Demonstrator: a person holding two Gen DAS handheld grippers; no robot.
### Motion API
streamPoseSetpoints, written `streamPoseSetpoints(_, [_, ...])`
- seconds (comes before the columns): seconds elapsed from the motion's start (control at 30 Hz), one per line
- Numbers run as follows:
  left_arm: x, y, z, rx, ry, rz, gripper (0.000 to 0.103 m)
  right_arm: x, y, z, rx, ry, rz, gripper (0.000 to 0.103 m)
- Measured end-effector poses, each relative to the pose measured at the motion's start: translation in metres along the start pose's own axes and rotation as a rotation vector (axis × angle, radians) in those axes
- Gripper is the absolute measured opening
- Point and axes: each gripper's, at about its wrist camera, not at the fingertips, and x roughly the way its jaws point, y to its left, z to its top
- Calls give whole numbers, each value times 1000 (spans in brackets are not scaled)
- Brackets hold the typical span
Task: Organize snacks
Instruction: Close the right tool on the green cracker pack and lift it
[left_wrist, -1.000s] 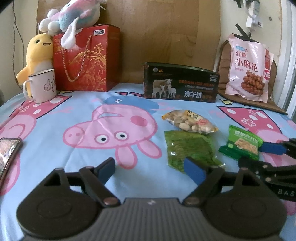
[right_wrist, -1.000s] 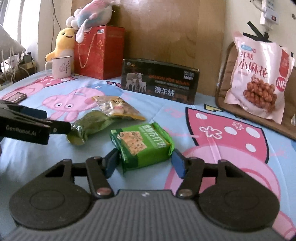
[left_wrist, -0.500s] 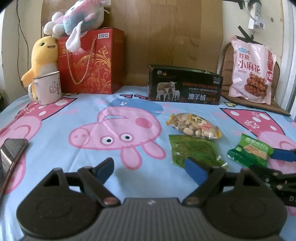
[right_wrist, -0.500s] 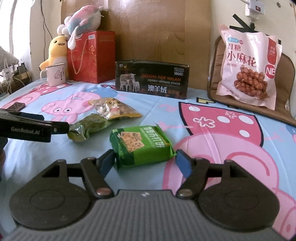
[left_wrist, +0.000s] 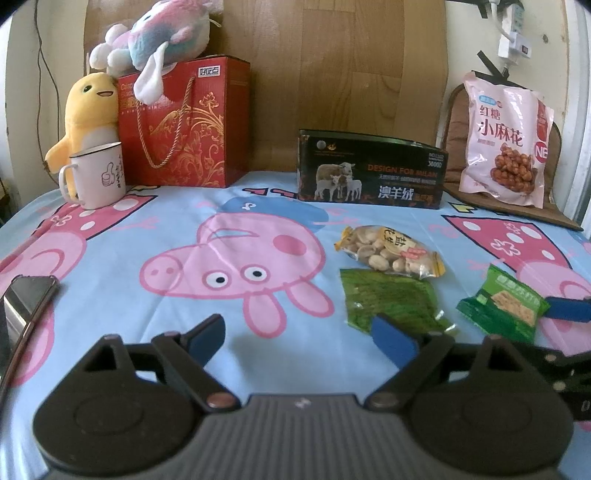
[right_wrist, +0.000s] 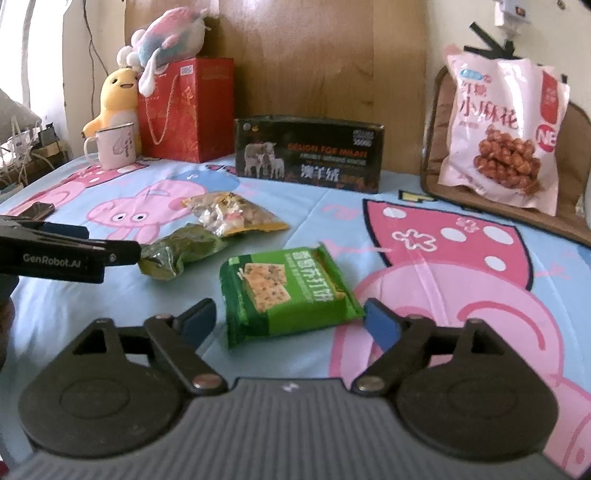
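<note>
Straddling green cracker pack (right_wrist: 286, 291), right gripper (right_wrist: 290, 323) wide open, untouching; left gripper (left_wrist: 299, 338) wide open, empty

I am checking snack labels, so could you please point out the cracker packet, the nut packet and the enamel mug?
cracker packet (right_wrist: 284, 291): right wrist view, front face.
nut packet (left_wrist: 388, 251): left wrist view, clear middle.
enamel mug (left_wrist: 99, 175): left wrist view, side wall.

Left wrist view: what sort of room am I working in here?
Probably a bedroom: the snacks lie on a cartoon-pig bedsheet against a wooden headboard, with plush toys beside a red gift bag. Both grippers are open.
</note>
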Motion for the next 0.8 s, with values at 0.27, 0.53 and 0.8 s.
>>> streamPoseSetpoints(0.27, [0, 0, 1, -7, 1, 11, 95, 14, 5, 8, -36, 32, 6, 98])
streamPoseSetpoints(0.53, [1, 0, 1, -8, 3, 11, 95, 6, 4, 4, -36, -19, 3, 78])
streamPoseSetpoints(0.8, [-2, 1, 1, -12, -11, -2, 94, 0, 7, 2, -44, -30, 7, 65])
